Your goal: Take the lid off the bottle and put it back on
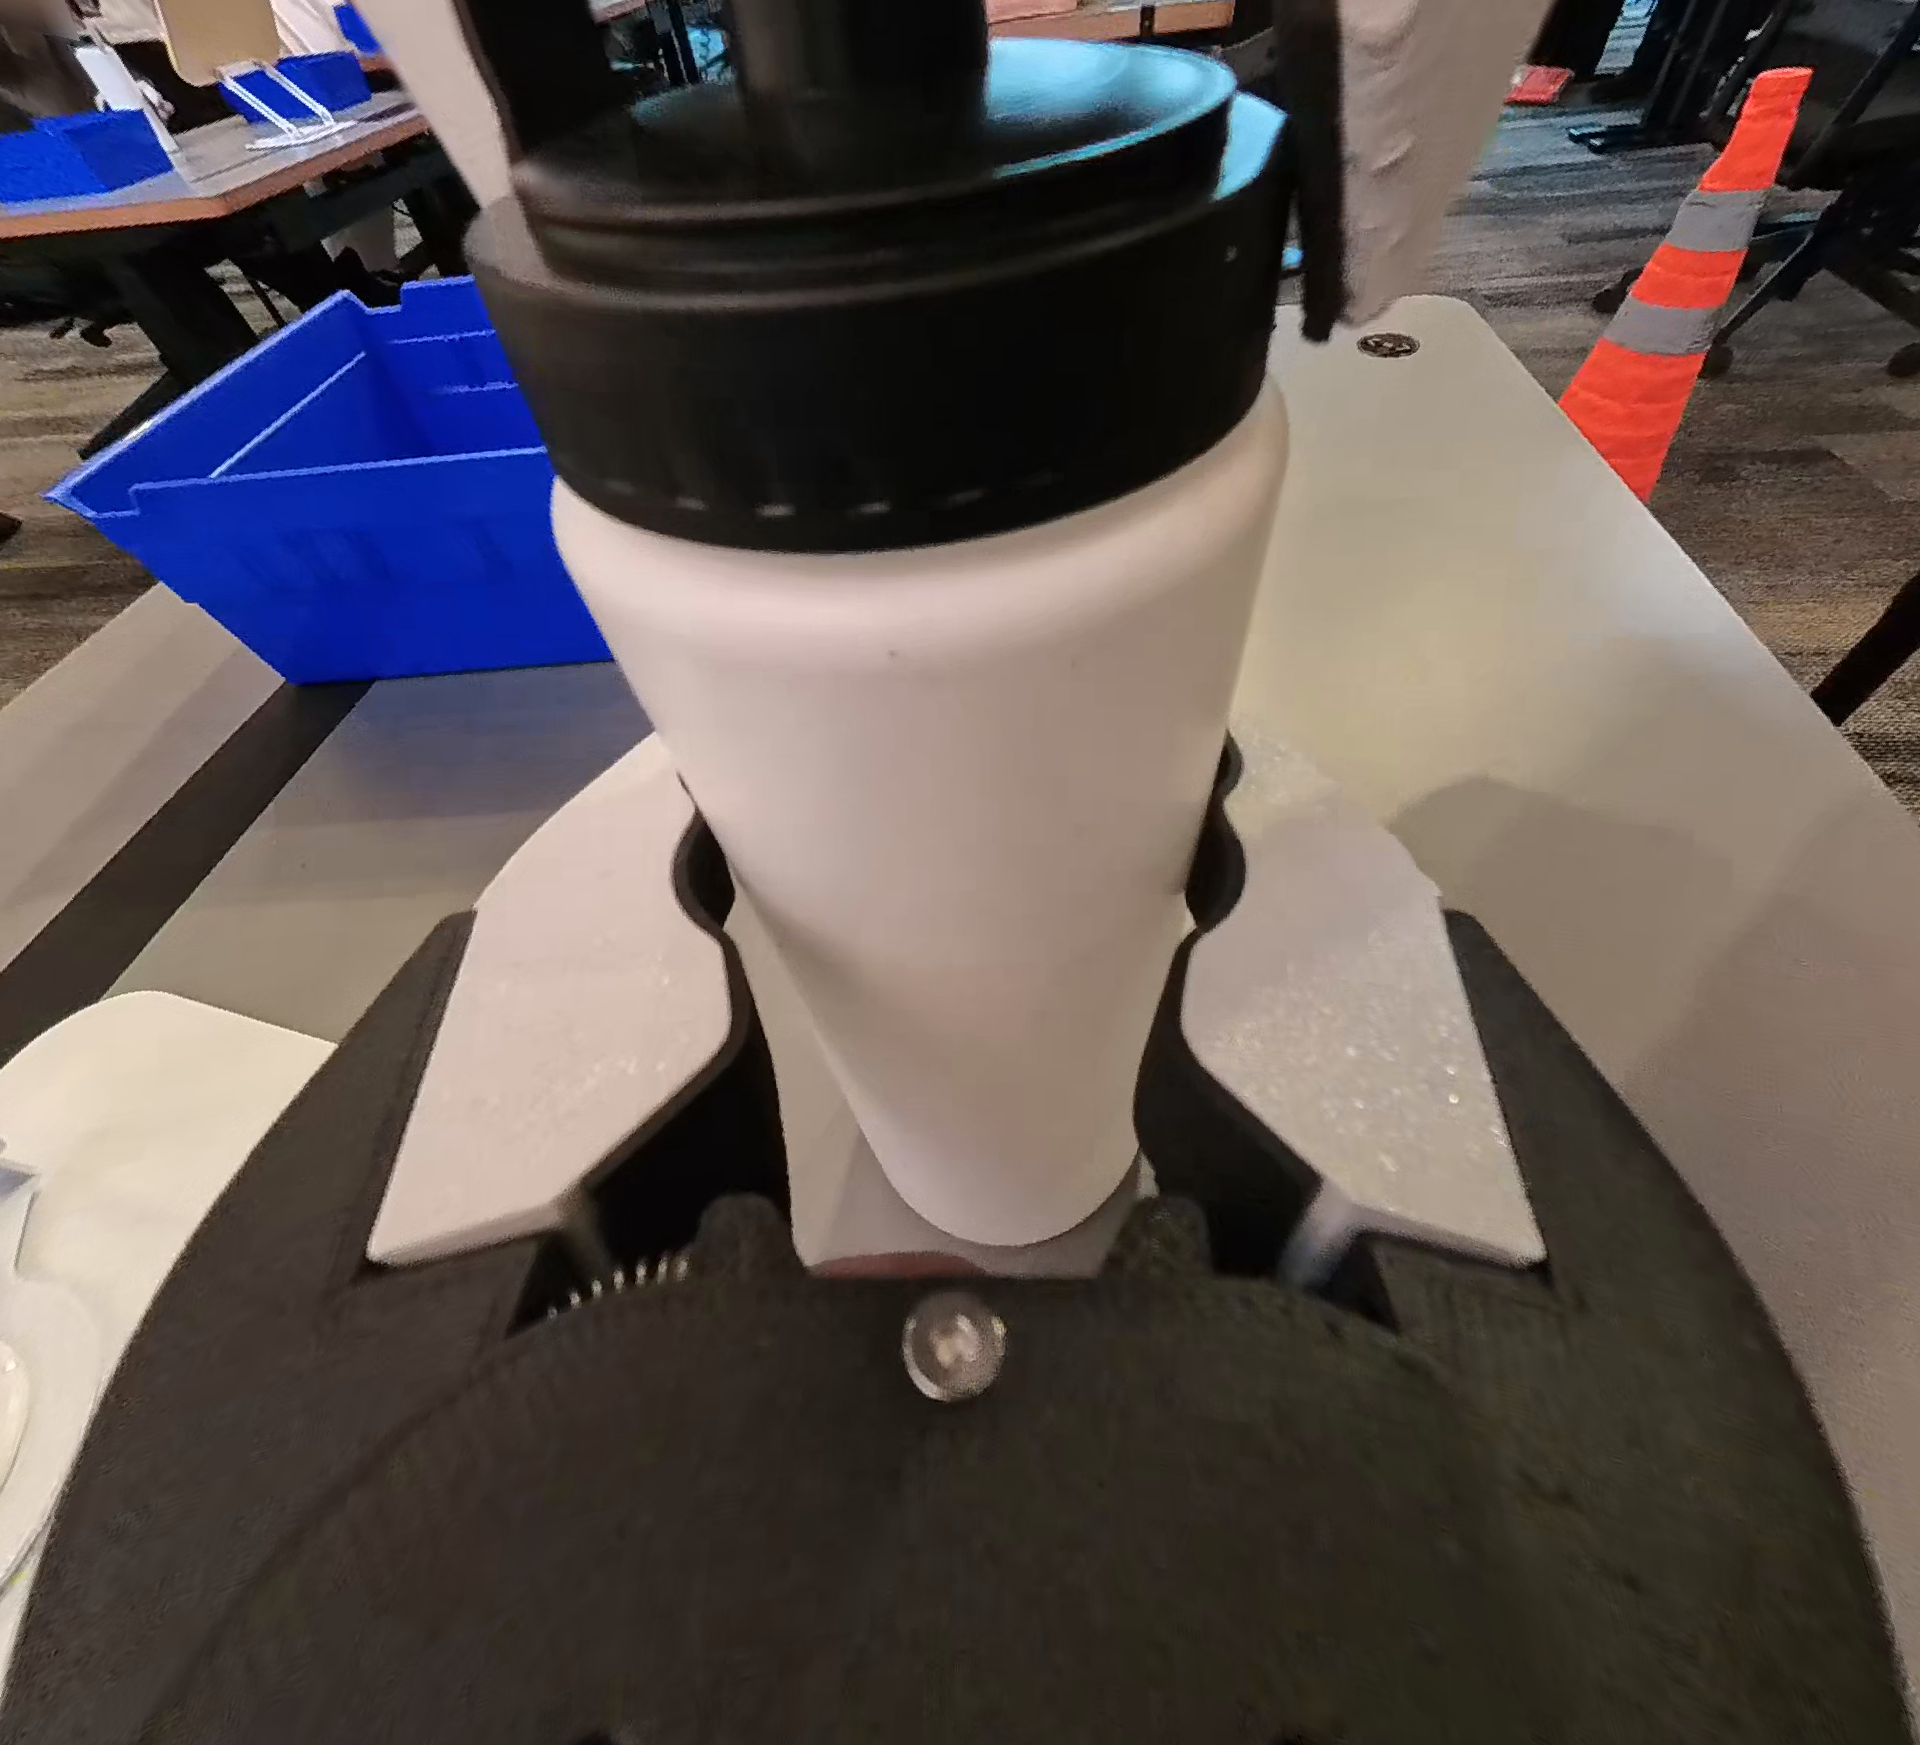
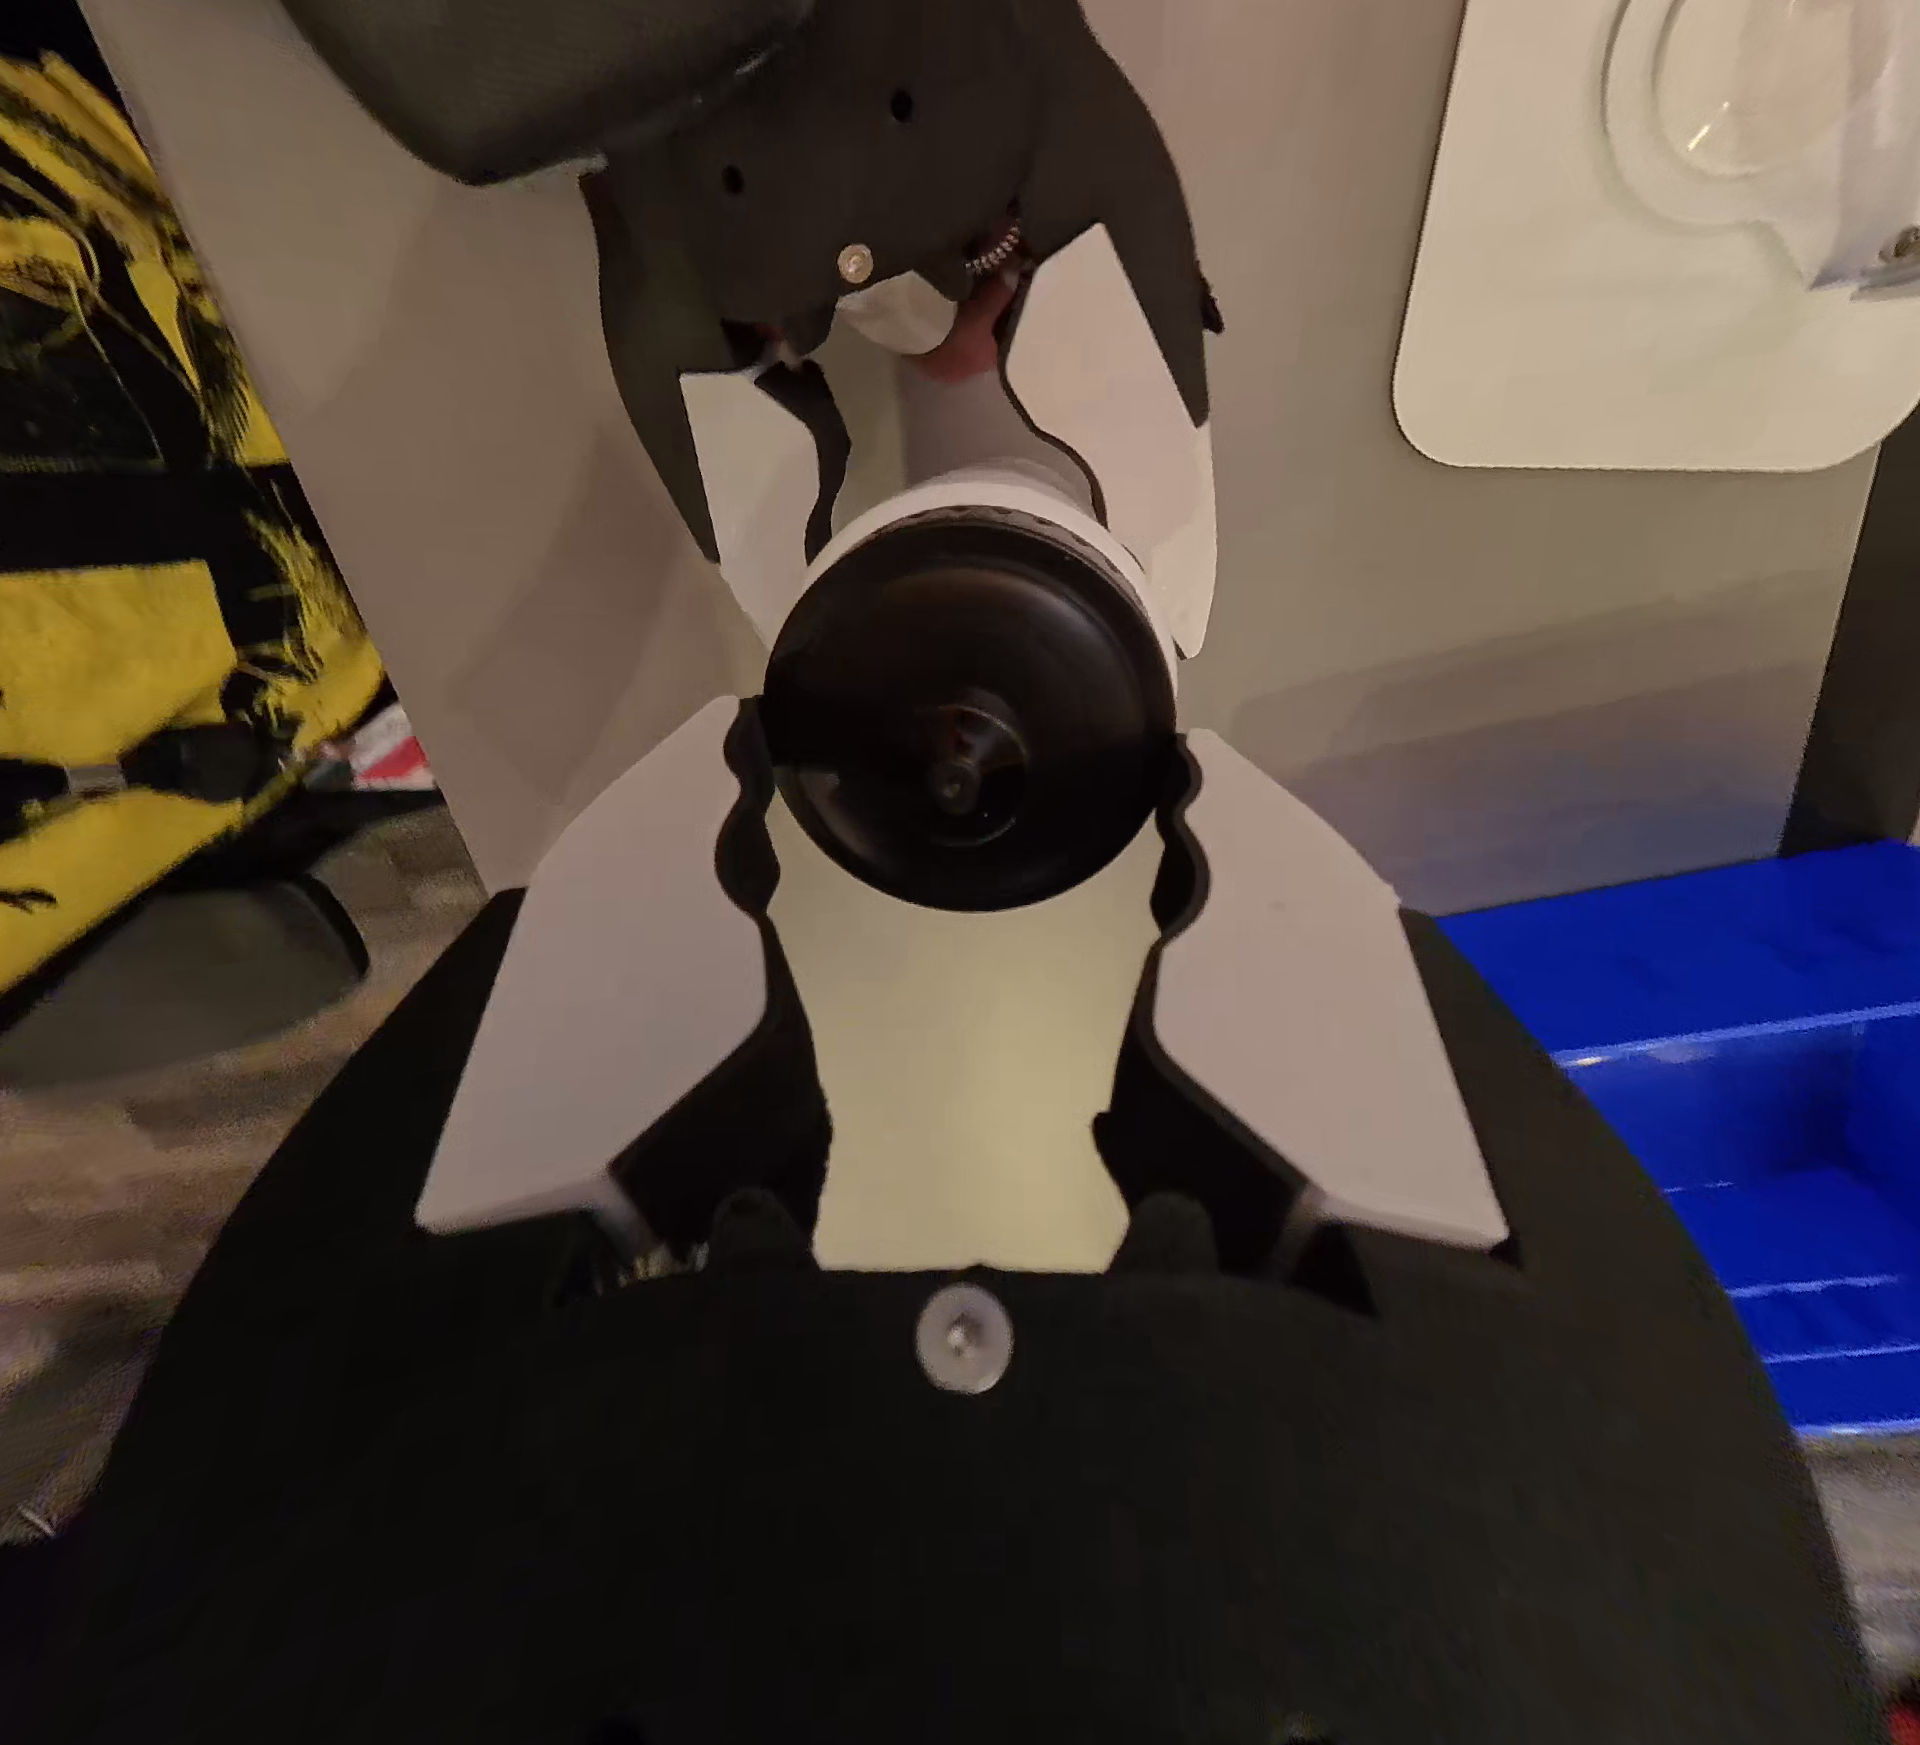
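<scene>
A white bottle [image 1: 935, 812] with a black lid [image 1: 883, 345] stands upright in the left wrist view. My left gripper [image 1: 956, 854] is shut on the bottle's body, which sits deep between its fingers. The lid sits on the bottle's neck. My right gripper [image 2: 961, 760] comes down from above, its fingertips pressed on both sides of the lid [image 2: 966, 719]. Its white fingers [image 1: 1392, 85] straddle the lid's upper disc in the left wrist view. The left gripper [image 2: 966, 532] and the bottle [image 2: 987, 500] show beyond the lid in the right wrist view.
The bottle is over a pale grey table [image 1: 1455, 604]. A blue bin [image 1: 343, 532] stands at the table's far left and shows in the right wrist view [image 2: 1714, 1072]. A white board with a clear dome [image 2: 1662, 189] lies nearby. An orange cone [image 1: 1683, 282] stands on the floor.
</scene>
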`<state>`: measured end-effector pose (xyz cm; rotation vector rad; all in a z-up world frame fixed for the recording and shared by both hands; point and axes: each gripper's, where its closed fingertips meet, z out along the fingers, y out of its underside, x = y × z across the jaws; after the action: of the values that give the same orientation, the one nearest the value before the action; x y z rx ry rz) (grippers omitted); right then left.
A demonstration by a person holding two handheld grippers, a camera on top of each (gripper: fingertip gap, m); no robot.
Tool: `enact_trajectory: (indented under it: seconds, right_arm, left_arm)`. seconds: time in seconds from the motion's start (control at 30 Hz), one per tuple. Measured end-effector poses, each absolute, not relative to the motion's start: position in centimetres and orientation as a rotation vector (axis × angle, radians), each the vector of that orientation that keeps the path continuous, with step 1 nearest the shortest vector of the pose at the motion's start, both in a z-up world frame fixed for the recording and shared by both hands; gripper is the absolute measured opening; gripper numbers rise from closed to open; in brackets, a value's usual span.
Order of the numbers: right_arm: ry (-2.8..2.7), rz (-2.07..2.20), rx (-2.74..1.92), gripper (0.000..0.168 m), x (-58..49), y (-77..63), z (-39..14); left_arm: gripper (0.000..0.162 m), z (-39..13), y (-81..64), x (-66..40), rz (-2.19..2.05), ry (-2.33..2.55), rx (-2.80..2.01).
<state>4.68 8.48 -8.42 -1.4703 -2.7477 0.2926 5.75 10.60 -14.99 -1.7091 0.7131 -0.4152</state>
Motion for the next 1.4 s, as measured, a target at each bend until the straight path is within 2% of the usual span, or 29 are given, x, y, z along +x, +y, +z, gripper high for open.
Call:
enact_trajectory:
  seconds: [0.23,0.37,0.5,0.6,0.7,0.87,1.03,1.2,1.3,1.4]
  right_arm:
    - [-3.102,-0.015,-0.727,0.072,5.0,9.2,-8.3]
    - [-3.131,-0.252,-0.549,0.072,5.1,9.5,-8.2]
    - [-3.012,-0.241,-0.839,0.073,4.9,9.7,-8.1]
    - [-2.871,-0.106,-1.223,0.084,5.1,9.7,-7.9]
    - [-2.757,0.118,-1.493,0.073,5.3,8.6,-7.6]
    - [-2.609,0.254,-1.684,0.076,4.7,8.2,-7.7]
    - [-2.651,0.198,-1.644,0.074,4.6,8.4,-8.6]
    - [-2.894,0.059,-1.257,0.074,4.9,8.6,-8.5]
    - [-3.064,-0.163,-0.796,0.074,5.2,9.0,-8.5]
    - [-3.105,-0.417,-0.577,0.073,5.1,9.4,-8.3]
  left_arm:
    - [0.087,-15.0,10.6,6.0,-0.418,0.732,-1.707]
    - [0.087,-15.0,10.6,6.1,-0.415,0.738,-1.704]
    - [0.088,-15.0,10.6,5.9,-0.424,0.726,-1.709]
    - [0.088,-15.0,10.6,6.0,-0.419,0.727,-1.707]
    - [0.088,-15.0,10.6,6.2,-0.408,0.732,-1.707]
    - [0.088,-15.0,10.7,6.2,-0.418,0.724,-1.706]
    - [0.088,-15.0,10.6,6.2,-0.424,0.721,-1.705]
    - [0.087,-15.0,10.6,6.4,-0.432,0.729,-1.698]
    - [0.087,-15.0,10.6,6.5,-0.439,0.732,-1.694]
    - [0.087,-15.0,10.6,6.4,-0.443,0.725,-1.694]
